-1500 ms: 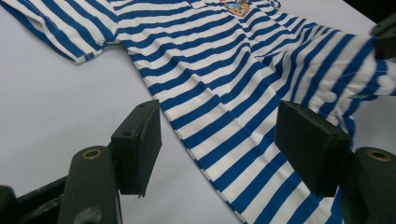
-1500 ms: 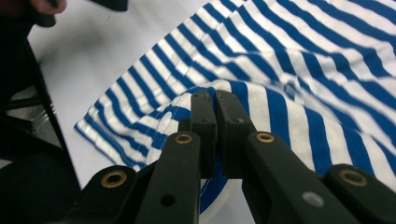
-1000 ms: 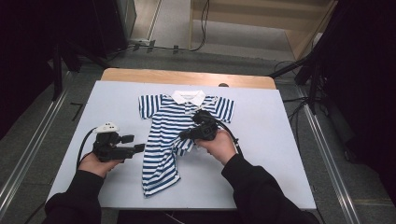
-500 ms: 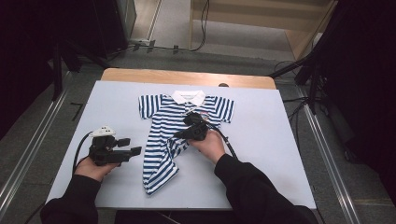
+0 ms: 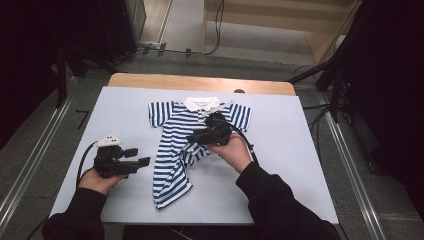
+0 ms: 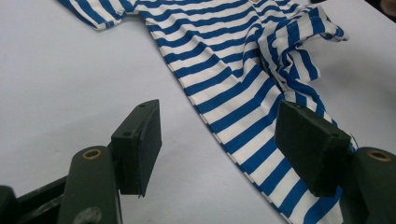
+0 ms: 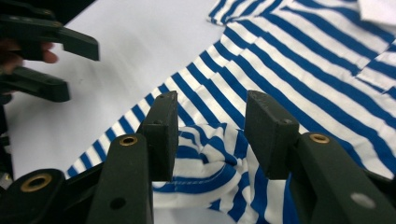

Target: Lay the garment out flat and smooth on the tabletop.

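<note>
A blue-and-white striped polo shirt (image 5: 172,152) with a white collar lies on the pale table (image 5: 300,165), its right side folded in and bunched toward the middle. My right gripper (image 5: 191,138) hovers over that bunch. Its jaws have just been opening and stand apart in the right gripper view (image 7: 211,98), with the crumpled fold (image 7: 205,158) loose between and below them, untouched by the pads. My left gripper (image 5: 142,156) rests left of the shirt's lower part, open and empty. In the left gripper view (image 6: 217,109) its jaws frame the shirt's edge (image 6: 243,79).
The table's wooden far edge (image 5: 200,82) runs behind the collar. Bare tabletop lies to the left (image 5: 115,110) and right (image 5: 285,135) of the shirt. Cables and dark stands sit on the floor beyond. My left gripper (image 7: 79,70) also appears in the right gripper view.
The right gripper's jaws have parted and let go of the bunched fold of shirt, which now lies loose under them. The left gripper has kept still.
</note>
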Motion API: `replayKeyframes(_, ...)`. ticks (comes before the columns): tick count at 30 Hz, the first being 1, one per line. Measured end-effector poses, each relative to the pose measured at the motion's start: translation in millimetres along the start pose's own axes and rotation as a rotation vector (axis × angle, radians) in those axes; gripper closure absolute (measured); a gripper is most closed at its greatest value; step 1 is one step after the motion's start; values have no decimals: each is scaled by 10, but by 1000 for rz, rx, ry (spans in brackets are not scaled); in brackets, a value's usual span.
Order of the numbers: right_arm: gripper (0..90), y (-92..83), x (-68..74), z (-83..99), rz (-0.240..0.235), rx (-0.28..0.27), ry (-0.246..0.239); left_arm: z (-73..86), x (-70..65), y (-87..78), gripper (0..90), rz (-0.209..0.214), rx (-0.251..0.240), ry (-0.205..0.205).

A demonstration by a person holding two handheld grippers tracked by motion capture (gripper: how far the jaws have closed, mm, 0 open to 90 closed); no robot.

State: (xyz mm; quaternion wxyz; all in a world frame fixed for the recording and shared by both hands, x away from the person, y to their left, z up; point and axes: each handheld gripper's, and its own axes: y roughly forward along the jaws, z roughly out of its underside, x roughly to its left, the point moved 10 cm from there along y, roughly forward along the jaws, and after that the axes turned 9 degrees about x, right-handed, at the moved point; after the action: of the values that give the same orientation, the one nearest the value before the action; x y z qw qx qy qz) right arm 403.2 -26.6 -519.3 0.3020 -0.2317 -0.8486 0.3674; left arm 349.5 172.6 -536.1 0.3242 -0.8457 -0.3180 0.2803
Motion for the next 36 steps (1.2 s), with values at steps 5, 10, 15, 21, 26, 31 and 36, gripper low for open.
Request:
replayKeyframes(5,504,-170,53,48,-1,-9,-9,-15,19,-3,325,-1,-2,0)
replayKeyframes(10,470,-240,45,175,15,-14,-17,-55,44,12,325,2,-5,-1)
replayKeyframes(15,448,-309,24,295,25,-26,-6,-113,59,55,325,11,-4,6)
replayKeyframes(21,423,-354,71,508,30,-18,6,-185,83,127,324,21,0,9)
replayKeyframes(26,407,-332,135,690,36,-11,0,-226,96,166,324,37,-2,-2)
replayKeyframes(31,391,-271,197,742,38,-3,-16,-229,93,179,325,40,-1,-5)
replayKeyframes(36,387,-153,250,753,29,5,-29,-214,88,186,325,40,6,-5)
